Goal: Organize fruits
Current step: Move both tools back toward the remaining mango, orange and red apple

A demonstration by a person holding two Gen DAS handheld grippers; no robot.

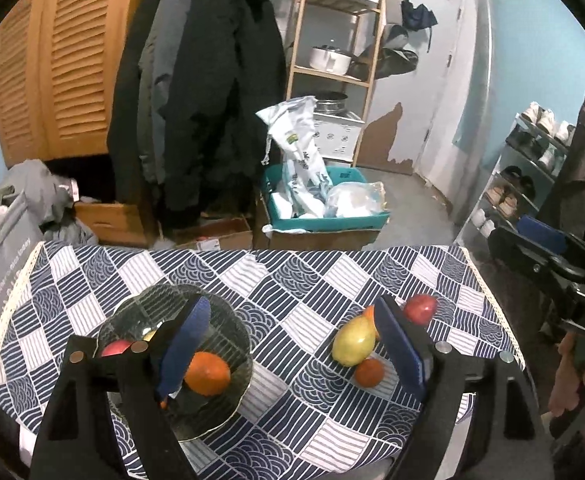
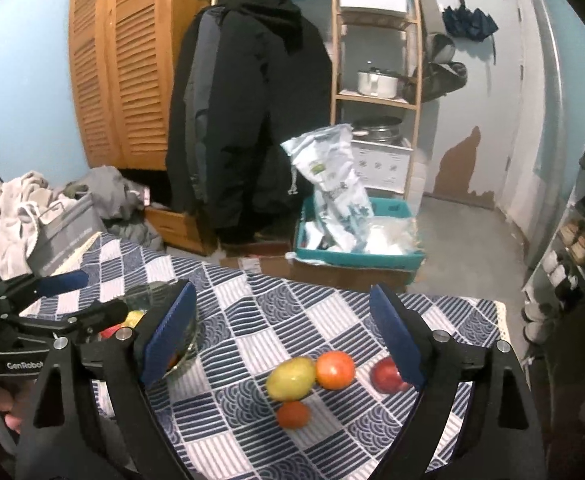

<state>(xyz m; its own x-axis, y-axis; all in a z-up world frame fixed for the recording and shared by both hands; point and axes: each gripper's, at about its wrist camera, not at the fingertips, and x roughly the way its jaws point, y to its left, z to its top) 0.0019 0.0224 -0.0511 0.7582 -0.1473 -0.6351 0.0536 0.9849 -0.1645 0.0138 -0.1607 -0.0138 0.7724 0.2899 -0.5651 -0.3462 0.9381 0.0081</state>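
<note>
A glass bowl point(image 1: 228, 344) sits on the patterned tablecloth at the left and holds an orange point(image 1: 207, 373) and a red fruit point(image 1: 114, 348). On the cloth lie a yellow-green mango point(image 1: 352, 340), a small orange fruit point(image 1: 369, 372) and a red apple point(image 1: 420, 309). My left gripper point(image 1: 292, 344) is open and empty above the cloth, its left finger over the bowl. In the right wrist view my right gripper point(image 2: 284, 340) is open and empty above the mango point(image 2: 290, 378), an orange point(image 2: 335, 370), a small orange fruit point(image 2: 292, 415) and the red apple point(image 2: 386, 375). The bowl point(image 2: 188, 332) is partly hidden.
The table point(image 1: 292, 272) ends at a lace-edged cloth border. Beyond it stand a teal crate of bags point(image 1: 324, 200), hanging coats point(image 1: 200, 92), a wooden shelf point(image 1: 332, 60) and a shoe rack point(image 1: 532, 168). Clothes and a grey box point(image 2: 60, 224) lie at the left.
</note>
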